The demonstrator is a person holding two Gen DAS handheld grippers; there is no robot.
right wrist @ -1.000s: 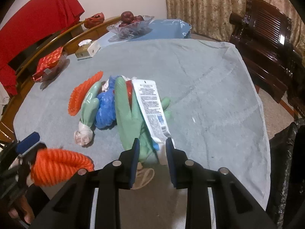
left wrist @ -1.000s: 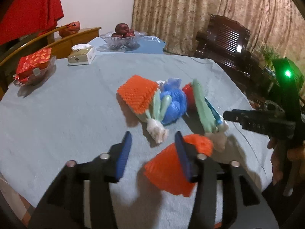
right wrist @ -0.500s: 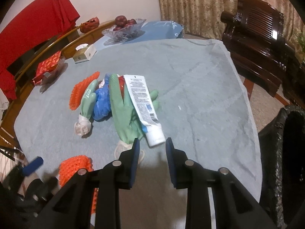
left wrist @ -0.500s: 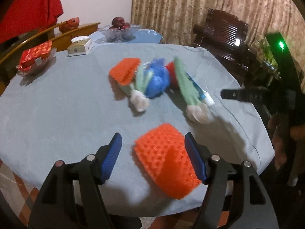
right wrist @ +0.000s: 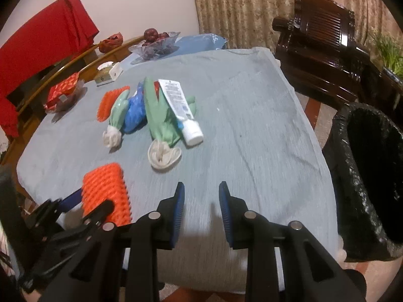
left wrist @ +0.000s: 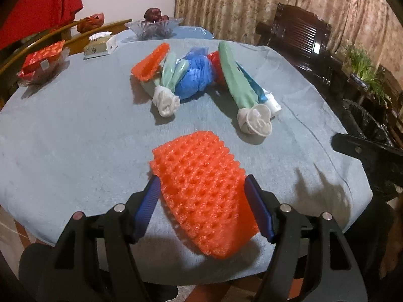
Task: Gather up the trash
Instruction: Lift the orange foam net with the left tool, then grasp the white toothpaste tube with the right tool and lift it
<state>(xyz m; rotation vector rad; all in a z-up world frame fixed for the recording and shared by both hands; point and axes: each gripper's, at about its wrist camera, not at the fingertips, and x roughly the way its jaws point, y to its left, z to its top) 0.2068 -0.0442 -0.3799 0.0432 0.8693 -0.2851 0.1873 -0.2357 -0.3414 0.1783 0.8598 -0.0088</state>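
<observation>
Your left hand-held gripper (left wrist: 201, 201) pinches an orange foam net (left wrist: 201, 188) between its blue pads, holding it over the near edge of the desk (left wrist: 63, 125), which is covered in a grey-blue cloth. Your right hand-held gripper (right wrist: 201, 206) hangs just beside the net, its fingers spread with nothing between them. Beyond the net, toward the middle of the desk, lies the rest of the trash in a loose heap: a second orange foam net (left wrist: 151, 61), two green rubber gloves (right wrist: 158, 115) with pale cuffs, a crumpled blue plastic bag (left wrist: 195, 80) between them, and a white toothpaste tube (right wrist: 180, 108) resting against the nearer glove. Well to the right of the net, off the desk's edge, stands a bin lined with a black bag (right wrist: 365, 176), its mouth open.
</observation>
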